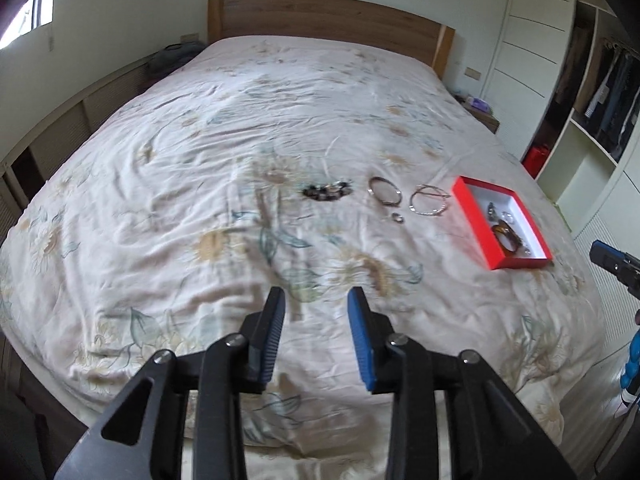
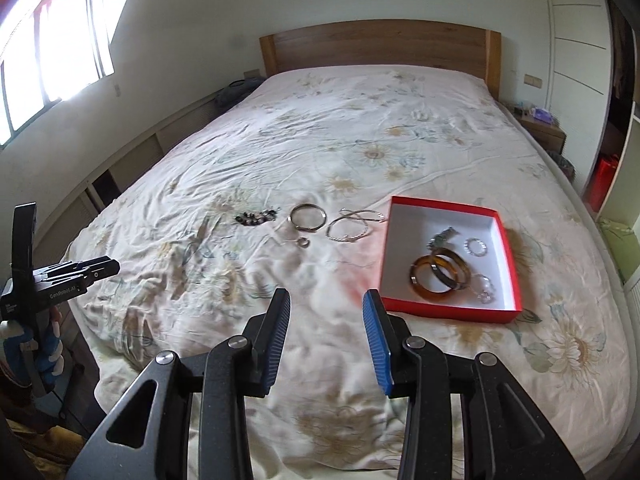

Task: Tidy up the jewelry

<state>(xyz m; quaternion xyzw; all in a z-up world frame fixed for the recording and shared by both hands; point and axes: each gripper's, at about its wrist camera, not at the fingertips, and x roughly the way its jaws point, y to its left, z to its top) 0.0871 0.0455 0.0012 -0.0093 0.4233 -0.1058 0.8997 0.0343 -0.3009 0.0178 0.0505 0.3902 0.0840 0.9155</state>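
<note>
My left gripper (image 1: pixel 316 308) and right gripper (image 2: pixel 326 310) hover with fingers parted, empty. Loose bangle (image 2: pixel 307 217) lies on the bed (image 2: pixel 400 120), left of red box (image 2: pixel 452 312); I'd pinch its rim squarely.

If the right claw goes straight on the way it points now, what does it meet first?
Probably only the bare floral bedspread; the right claw is open and empty, and the red box lies to its right.
</note>
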